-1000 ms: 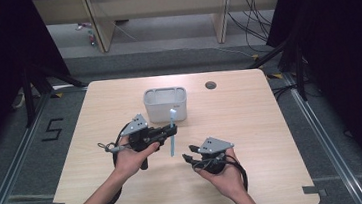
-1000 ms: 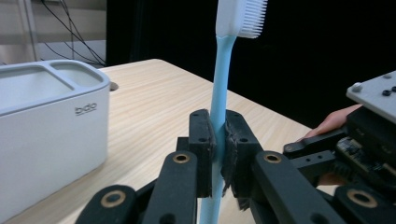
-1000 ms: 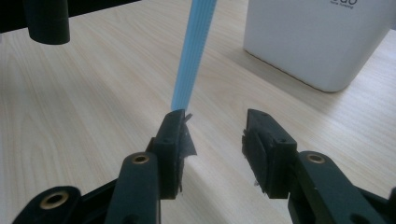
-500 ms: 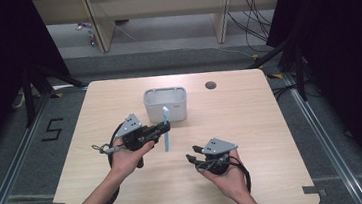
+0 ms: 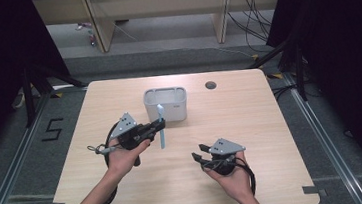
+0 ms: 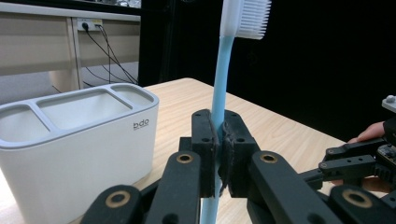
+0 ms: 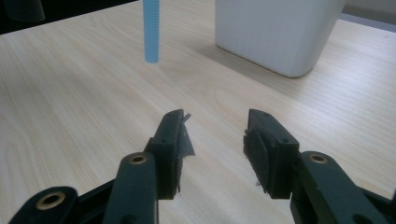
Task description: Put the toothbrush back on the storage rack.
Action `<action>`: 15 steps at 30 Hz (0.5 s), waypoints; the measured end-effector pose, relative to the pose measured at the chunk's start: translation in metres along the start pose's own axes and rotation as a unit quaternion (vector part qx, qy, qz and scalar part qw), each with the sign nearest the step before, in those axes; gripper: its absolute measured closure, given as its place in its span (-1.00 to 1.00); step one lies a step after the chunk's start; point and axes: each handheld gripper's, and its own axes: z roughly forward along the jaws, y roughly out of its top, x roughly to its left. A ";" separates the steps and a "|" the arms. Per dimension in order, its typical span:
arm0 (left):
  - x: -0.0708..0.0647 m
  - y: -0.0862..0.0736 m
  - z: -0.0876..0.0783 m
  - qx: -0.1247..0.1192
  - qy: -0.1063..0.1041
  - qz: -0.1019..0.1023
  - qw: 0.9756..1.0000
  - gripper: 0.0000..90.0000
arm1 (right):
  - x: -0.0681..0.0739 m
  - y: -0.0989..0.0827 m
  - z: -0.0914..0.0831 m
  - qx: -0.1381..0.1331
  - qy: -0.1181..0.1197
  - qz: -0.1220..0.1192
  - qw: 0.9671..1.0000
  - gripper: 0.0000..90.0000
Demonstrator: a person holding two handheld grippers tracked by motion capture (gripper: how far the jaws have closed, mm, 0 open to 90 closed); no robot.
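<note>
Between my left tongs (image 6: 218, 154) stands the blue toothbrush (image 6: 223, 79), clamped at mid-handle and upright, bristle head on top, just near of the white holder (image 5: 166, 103). From above I see it held clear of the table (image 5: 250, 110); my left gripper view adds the holder's three compartments and the pads pressing the handle. My right tongs (image 7: 215, 144) have just been opening, nothing between them, low over the near right of the table; their view catches the handle's lower end hanging free.
</note>
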 end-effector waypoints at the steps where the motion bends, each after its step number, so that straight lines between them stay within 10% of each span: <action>1: 0.000 0.000 0.000 -0.002 0.001 0.002 1.000 0.88 | 0.000 -0.001 0.000 -0.001 0.001 0.009 1.000 0.27; 15: 0.006 0.006 -0.003 -0.020 0.011 0.008 1.000 0.88 | -0.006 -0.010 -0.009 -0.013 -0.026 0.040 0.999 0.22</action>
